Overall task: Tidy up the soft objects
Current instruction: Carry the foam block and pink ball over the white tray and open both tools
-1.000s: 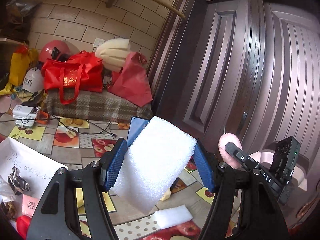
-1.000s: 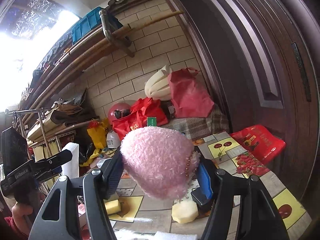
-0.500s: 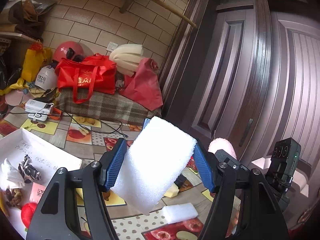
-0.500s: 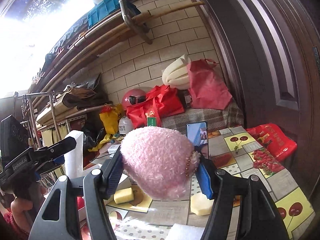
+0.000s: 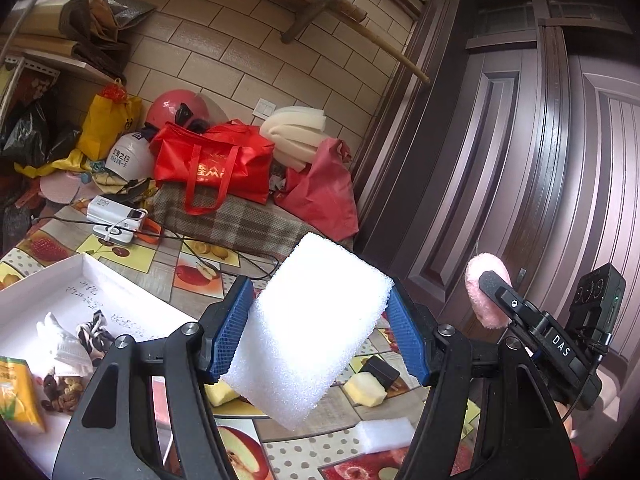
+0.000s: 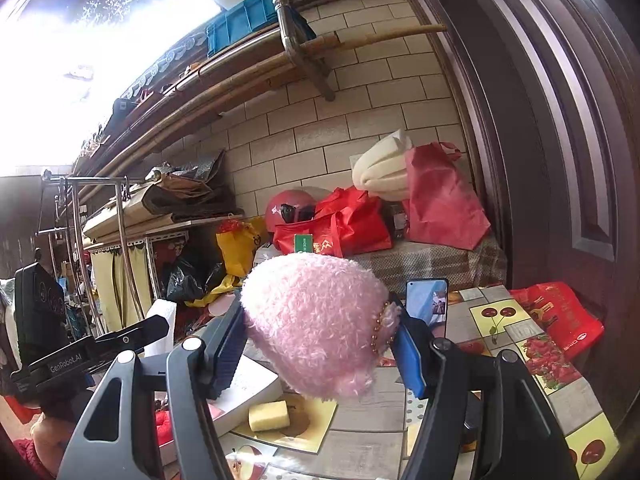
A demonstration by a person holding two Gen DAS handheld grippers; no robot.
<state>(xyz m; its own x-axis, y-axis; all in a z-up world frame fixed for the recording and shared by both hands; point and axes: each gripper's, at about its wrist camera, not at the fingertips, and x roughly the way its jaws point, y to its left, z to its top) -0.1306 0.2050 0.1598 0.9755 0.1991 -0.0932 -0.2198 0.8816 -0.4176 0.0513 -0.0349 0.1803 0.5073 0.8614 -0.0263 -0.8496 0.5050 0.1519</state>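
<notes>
White box (image 5: 60,280), glove (image 5: 64,346), snacks (image 5: 60,394) inside

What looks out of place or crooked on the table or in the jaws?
The white foam block sits tilted in the left gripper, one corner hanging low. Loose pieces lie outside the white box: a yellow sponge and a thin white foam strip.

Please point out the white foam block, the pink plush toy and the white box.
white foam block (image 5: 316,328): left wrist view, middle of its front face.
pink plush toy (image 6: 316,320): right wrist view, centre of its fuzzy body.
white box (image 5: 60,280): left wrist view, far inner wall.
</notes>
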